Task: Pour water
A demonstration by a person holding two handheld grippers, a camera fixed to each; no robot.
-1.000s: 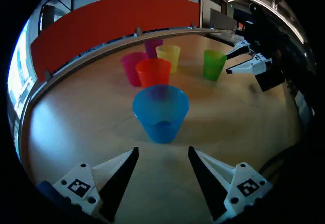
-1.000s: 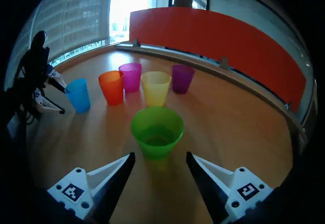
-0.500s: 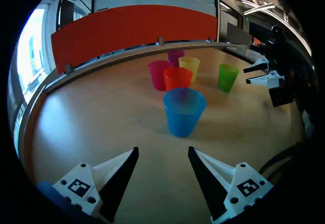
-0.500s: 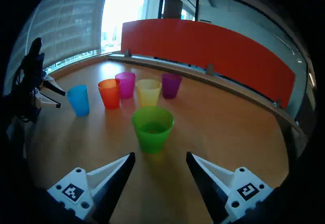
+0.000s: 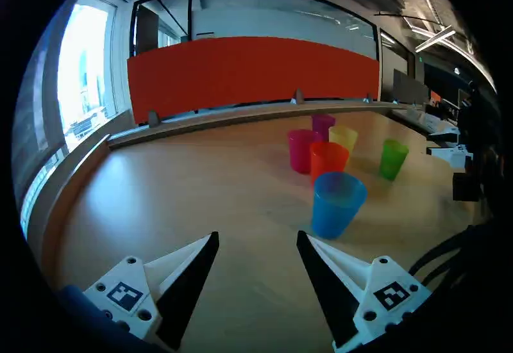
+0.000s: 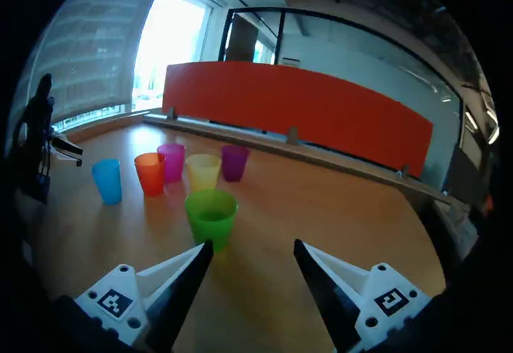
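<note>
Several coloured plastic cups stand upright on a wooden table. In the left gripper view my left gripper (image 5: 256, 241) is open and holds nothing; the blue cup (image 5: 336, 204) stands ahead to its right, with orange (image 5: 327, 159), pink (image 5: 301, 150), purple (image 5: 322, 124), yellow (image 5: 343, 138) and green (image 5: 392, 159) cups beyond. In the right gripper view my right gripper (image 6: 251, 249) is open and holds nothing; the green cup (image 6: 210, 218) sits just ahead to its left. Farther back stand the yellow cup (image 6: 203, 171), purple cup (image 6: 234, 163), pink cup (image 6: 170, 162), orange cup (image 6: 150, 173) and blue cup (image 6: 106, 180). The other gripper (image 6: 64, 148) shows at the far left.
An orange panel (image 5: 250, 71) runs along the table's far edge (image 5: 256, 113). Bright windows (image 6: 170, 65) lie behind. Bare wooden tabletop (image 5: 179, 186) spreads to the left of the cups in the left gripper view and to their right (image 6: 333, 212) in the right gripper view.
Both grippers have pulled back from the cups and tilted upward. The blue cup moved right in the left gripper view; the green cup shrank and moved left in the right gripper view. Both stay open.
</note>
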